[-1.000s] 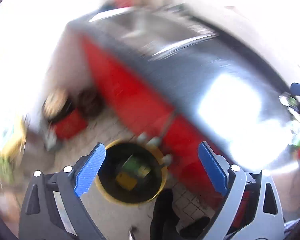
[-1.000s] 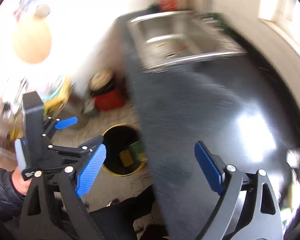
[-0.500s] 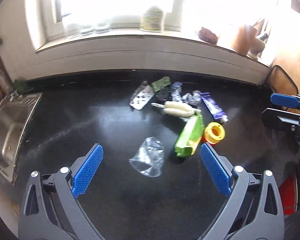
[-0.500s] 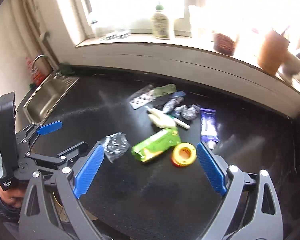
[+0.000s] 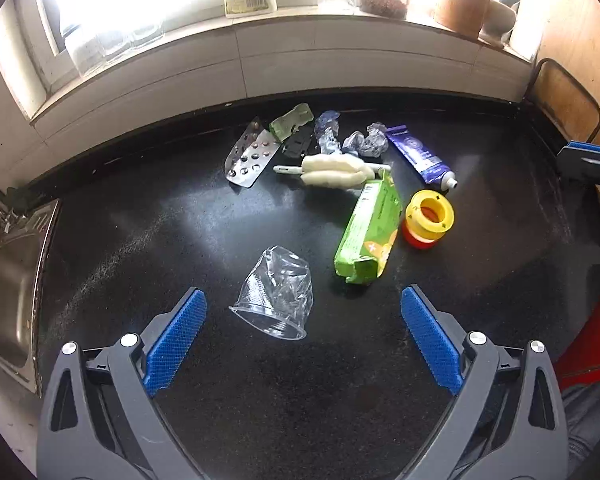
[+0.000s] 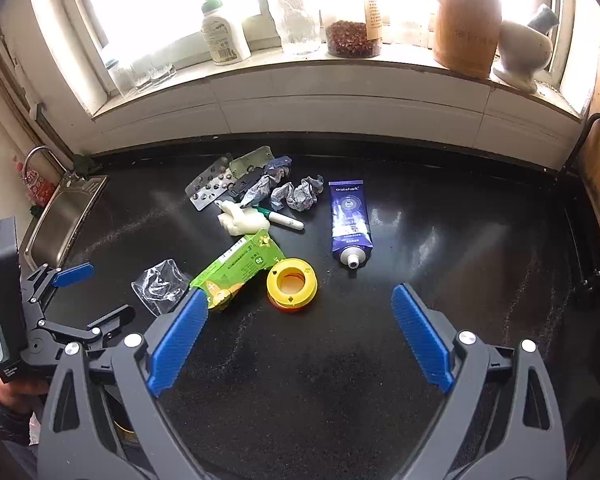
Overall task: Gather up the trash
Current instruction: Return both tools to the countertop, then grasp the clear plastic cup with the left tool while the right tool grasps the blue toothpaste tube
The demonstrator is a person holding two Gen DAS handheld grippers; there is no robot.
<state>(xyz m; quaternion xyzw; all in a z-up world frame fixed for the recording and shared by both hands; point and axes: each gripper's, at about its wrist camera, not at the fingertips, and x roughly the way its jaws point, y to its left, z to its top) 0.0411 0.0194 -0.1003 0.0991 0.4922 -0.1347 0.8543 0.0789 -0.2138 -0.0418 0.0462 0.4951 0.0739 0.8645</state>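
1. Black, speckled countertop [image 5: 148, 240] fills the left wrist view. Left gripper [image 5: 302, 336] spread wide above it, blue pads far apart, gripping nothing.
2. Crushed clear plastic cup [image 5: 278, 296] on its side on the counter, between the pads' lines and just ahead of them, touching neither.
3. Landmark: green carton [image 5: 370, 232], lying just right of the cup. Yellow tape spool [image 5: 429, 216] beside the carton's right flank. Purple tube [image 5: 418, 156] beyond the spool, cap toward it. Cream-coloured lumpy item [image 5: 336, 172] touching the carton's far end. Blister pack [image 5: 250, 156], green scrap [image 5: 290, 122] and crumpled wrappers [image 5: 366, 140] further behind the carton, toward the window wall. Steel sink [image 5: 10, 280] well left of the carton, at the counter's end.
4. Same counter in the right wrist view. Right gripper [image 6: 298, 336] likewise wide apart and empty, hovering above bare countertop.
5. Green carton [image 6: 236, 272] just ahead of the left pad; spool [image 6: 292, 282] touching its right side; cup [image 6: 160, 286] at its left end. Tube [image 6: 350, 220] well right of the carton and beyond the spool. Left gripper [image 6: 74, 296] seen from the side, left of the carton, held by a hand [image 6: 16, 386] in a dark sleeve.
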